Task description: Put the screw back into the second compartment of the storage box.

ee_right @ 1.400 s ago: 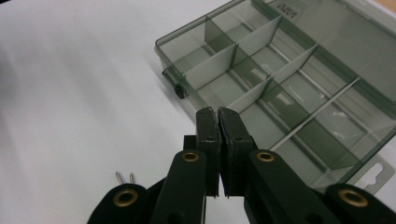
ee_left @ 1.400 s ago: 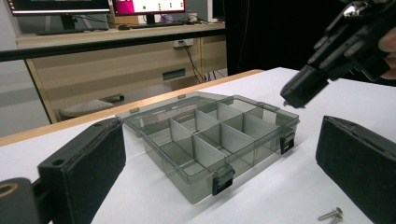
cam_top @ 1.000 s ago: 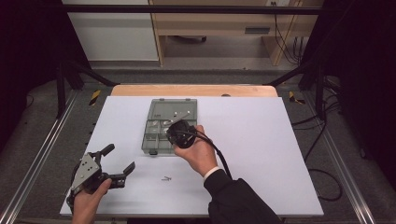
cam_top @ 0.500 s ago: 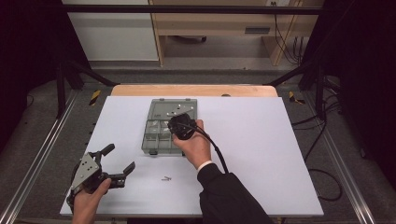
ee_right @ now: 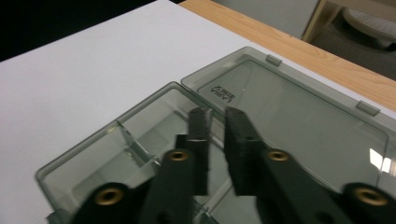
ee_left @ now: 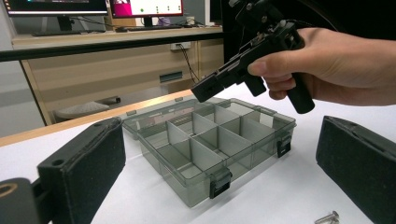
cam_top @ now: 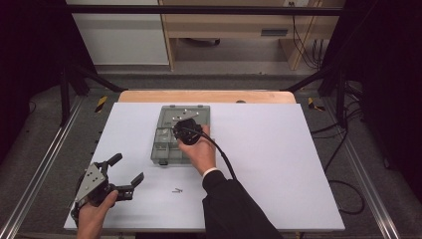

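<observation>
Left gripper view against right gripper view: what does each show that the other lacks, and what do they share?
Left gripper view: the front latches of the compartment box, a screw on the table, and the right tongs side-on in a hand above the box. Right gripper view: raised lettering on the open lid, and the right tongs' jaws, which have just been opening, narrowly apart with nothing between them. Shared: the box and the white table.
</observation>
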Available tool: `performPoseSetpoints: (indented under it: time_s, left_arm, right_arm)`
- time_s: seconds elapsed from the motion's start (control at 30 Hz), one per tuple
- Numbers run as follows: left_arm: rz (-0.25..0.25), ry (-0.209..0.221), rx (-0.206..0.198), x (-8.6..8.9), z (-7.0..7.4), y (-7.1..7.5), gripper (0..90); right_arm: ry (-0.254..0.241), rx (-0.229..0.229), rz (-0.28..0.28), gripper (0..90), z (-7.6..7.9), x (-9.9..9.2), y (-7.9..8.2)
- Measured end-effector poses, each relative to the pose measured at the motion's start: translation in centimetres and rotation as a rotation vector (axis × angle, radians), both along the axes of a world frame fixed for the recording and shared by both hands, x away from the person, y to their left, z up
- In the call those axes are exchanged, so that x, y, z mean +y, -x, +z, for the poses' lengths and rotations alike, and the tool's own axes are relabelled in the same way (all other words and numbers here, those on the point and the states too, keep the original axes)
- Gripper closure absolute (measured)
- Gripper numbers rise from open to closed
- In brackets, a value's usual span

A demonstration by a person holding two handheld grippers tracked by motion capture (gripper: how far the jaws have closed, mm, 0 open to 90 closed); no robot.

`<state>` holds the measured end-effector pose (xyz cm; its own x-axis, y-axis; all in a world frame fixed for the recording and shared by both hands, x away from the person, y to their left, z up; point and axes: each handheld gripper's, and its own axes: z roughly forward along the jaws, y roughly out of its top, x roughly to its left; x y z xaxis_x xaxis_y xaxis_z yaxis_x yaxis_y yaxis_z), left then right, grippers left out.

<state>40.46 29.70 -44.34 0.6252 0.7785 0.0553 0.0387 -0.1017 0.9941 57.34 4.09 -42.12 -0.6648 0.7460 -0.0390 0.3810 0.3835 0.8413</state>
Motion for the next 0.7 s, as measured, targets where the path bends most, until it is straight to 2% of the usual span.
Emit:
performPoseSetpoints:
  time_s: [0.07, 0.37, 0.6, 0.7]
  left_arm:
    - [0.001, 0.001, 0.002, 0.0, 0.0, 0.0, 1.3]
    - [0.002, -0.001, 0.001, 0.1, 0.0, 0.0, 1.3]
    - [0.005, 0.000, -0.001, 0.2, 0.1, 0.1, 1.3]
    - [0.006, 0.000, 0.000, 0.2, 0.1, 0.1, 1.3]
  right_arm:
    - [-0.017, 0.000, -0.006, 67.0, 0.2, -0.2, 0.1]
    - [-0.030, -0.066, -0.029, 36.6, 2.4, -1.4, 1.4]
    - [-0.037, -0.098, -0.015, 23.1, 3.6, -2.5, 2.8]
    - [-0.048, -0.086, -0.005, 18.6, 4.0, -3.1, 3.4]
